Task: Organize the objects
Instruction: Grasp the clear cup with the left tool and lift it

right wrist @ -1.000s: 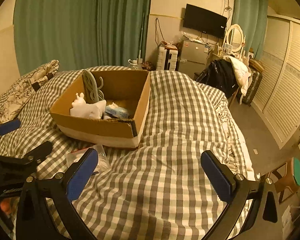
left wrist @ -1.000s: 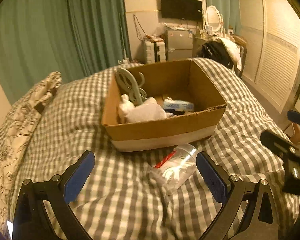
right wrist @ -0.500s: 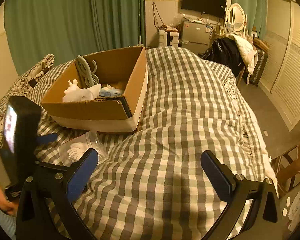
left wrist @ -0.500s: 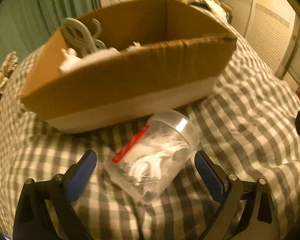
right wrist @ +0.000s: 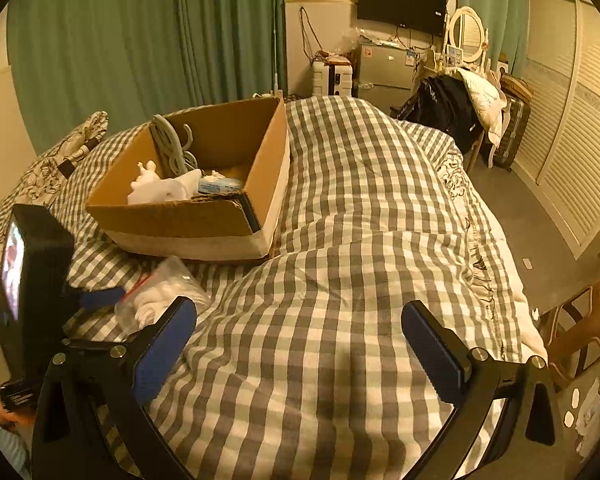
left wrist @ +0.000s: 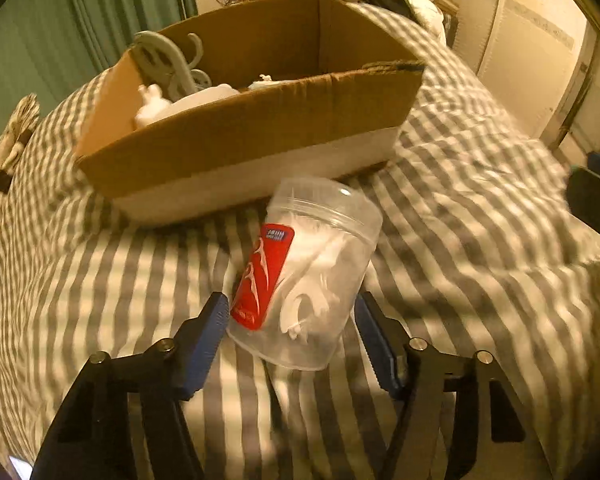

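Observation:
A clear plastic jar [left wrist: 312, 264] with a red label and white picks inside lies on the checked bedspread, just in front of the cardboard box [left wrist: 240, 136]. My left gripper [left wrist: 292, 312] straddles the jar's lower end. Its jaws are closing, and both blue pads touch the jar's sides. The right wrist view shows the same jar [right wrist: 160, 292] beside one left fingertip [right wrist: 100, 298], in front of the box [right wrist: 188, 224]. My right gripper [right wrist: 300, 332] hangs open over bare bedspread, right of the jar, holding nothing.
The box holds a grey hanger [left wrist: 168, 64], a white toy [left wrist: 156, 104] and a small packet [right wrist: 220, 184]. A patterned pillow [right wrist: 60, 152] lies at the left. The bed's right edge [right wrist: 512, 264] drops to the floor, with a chair [right wrist: 580, 328] and wardrobe doors beyond.
My left gripper dropped and tipped down onto the jar, and its fingers came in from wide apart to the jar's sides. The right gripper stayed about where it was.

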### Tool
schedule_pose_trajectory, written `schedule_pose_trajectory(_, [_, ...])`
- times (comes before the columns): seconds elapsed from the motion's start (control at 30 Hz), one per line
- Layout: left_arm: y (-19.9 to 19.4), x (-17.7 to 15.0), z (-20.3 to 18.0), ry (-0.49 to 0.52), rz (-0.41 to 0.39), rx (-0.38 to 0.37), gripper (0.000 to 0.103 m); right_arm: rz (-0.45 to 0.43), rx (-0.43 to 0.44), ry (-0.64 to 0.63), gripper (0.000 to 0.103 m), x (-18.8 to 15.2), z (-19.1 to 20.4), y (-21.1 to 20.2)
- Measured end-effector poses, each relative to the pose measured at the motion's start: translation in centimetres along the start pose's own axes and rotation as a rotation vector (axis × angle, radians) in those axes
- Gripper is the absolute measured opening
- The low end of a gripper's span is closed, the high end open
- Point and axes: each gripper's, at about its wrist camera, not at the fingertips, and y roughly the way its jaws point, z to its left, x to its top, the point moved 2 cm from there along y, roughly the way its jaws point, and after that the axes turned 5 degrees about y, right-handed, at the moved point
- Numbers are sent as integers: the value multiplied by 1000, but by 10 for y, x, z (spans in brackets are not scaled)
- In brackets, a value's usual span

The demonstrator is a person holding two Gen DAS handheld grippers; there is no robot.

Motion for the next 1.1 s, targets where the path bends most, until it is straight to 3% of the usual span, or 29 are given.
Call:
schedule_pose_trajectory(0.33, [-90,-38,26,-138,-131,-28,57,-54,-18,-22,103,2,7,-37])
schedule_pose_trajectory(0.63, [-131,-60,35,-88,-194,66,55,-114,-31,-69,103,4,22,-78])
schedule_pose_trajectory(0.83, [-102,-81,19,-42,-130,60,55,-130,-38,-85,103,4,29,-92])
schedule_pose_trajectory(1.0, [-81,-81,8,-13,-125,65,70,-123,-45,-113,103,2,38,-92])
schedule_pose_trajectory(1.07, [-67,-81,4,2,-104,79,70,-115,-47,-120,103,1,40,-90])
schedule_pose_trajectory(1.1, [-60,-81,3,-2,-89,81,62,-111,-48,-121,103,0,40,-89])
